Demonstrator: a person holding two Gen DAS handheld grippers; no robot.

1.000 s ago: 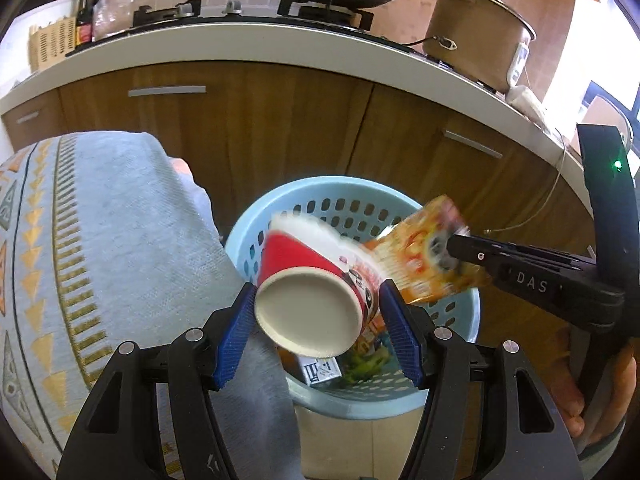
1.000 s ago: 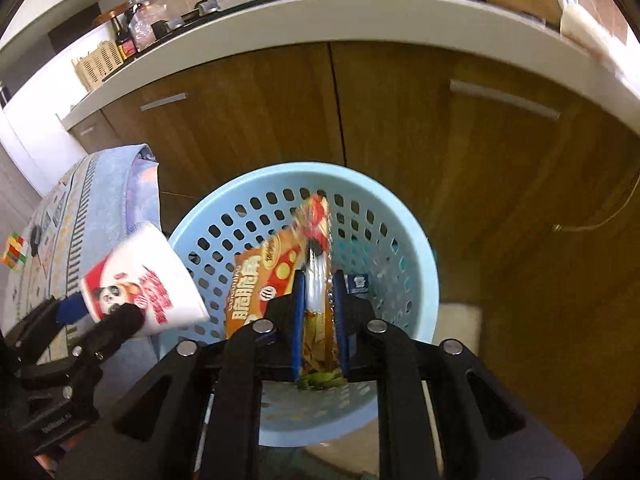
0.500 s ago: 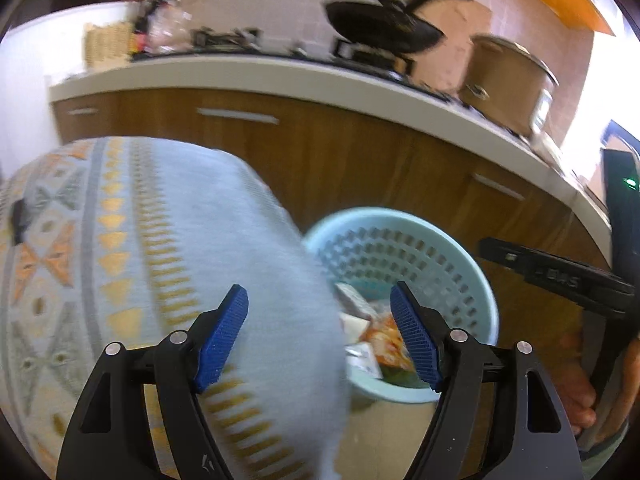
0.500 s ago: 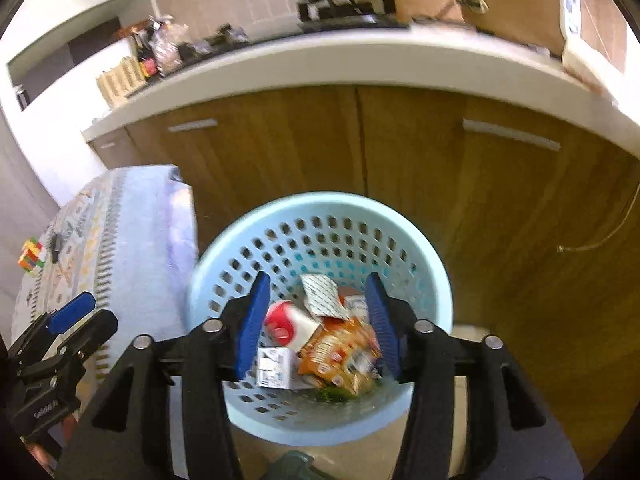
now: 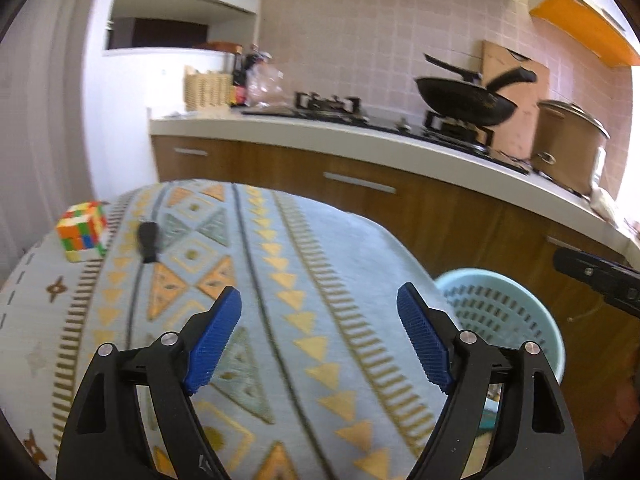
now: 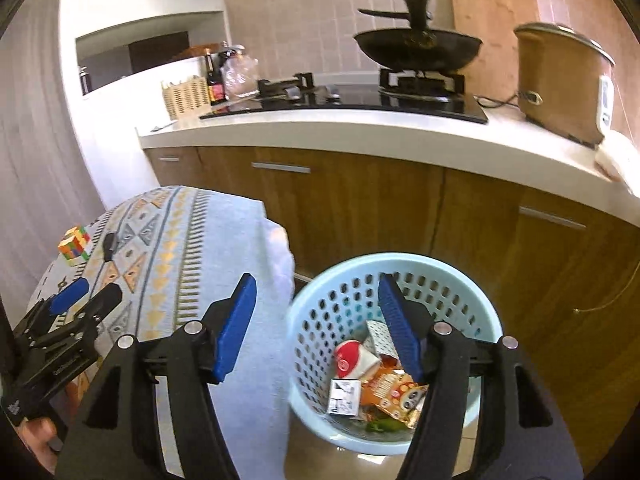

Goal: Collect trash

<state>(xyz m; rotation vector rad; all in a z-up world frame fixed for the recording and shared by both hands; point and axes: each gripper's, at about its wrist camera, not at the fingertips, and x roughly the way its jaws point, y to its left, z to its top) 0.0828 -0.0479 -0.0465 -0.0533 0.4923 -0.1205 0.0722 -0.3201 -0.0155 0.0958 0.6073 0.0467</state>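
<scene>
Both my grippers, left gripper (image 5: 319, 336) and right gripper (image 6: 317, 326), had just spread apart, empty. Trash, the red cup (image 6: 352, 361) and snack wrapper (image 6: 394, 394), sat in the blue basket (image 6: 476, 300). Risk: I'd mistake the cube (image 5: 82, 231) on the tablecloth (image 5: 280, 280) for trash.

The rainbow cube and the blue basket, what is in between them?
In the right wrist view, the patterned tablecloth stretches from the cube to the basket. A small black thing lies on it beside the cube. Nothing else shows there.
</scene>
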